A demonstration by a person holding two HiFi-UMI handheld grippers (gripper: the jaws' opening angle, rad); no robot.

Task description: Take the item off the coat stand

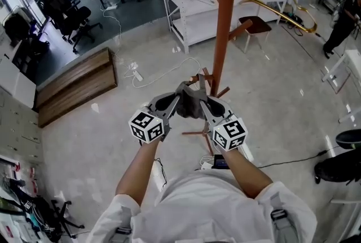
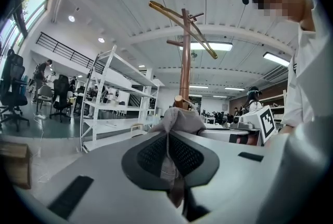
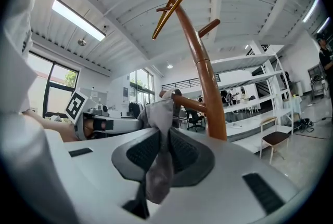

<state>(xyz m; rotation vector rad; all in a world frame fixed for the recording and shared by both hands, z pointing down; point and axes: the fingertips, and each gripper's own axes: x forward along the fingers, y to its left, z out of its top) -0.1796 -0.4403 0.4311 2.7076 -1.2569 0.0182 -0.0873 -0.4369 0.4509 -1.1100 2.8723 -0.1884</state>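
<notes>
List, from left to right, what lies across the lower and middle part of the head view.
From the left: long brown wooden platform → white power strip → left gripper → grey cloth, pinched by both grippers → right gripper → person in dark clothes at the right edge.

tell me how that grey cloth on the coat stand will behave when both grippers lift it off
Probably floppy: the grey cloth bunches and folds where the left gripper and right gripper pinch it, so it should sag between them. Likely light; it pinches nearly flat. It drapes over a peg, so it may snag unless raised clear.
</notes>
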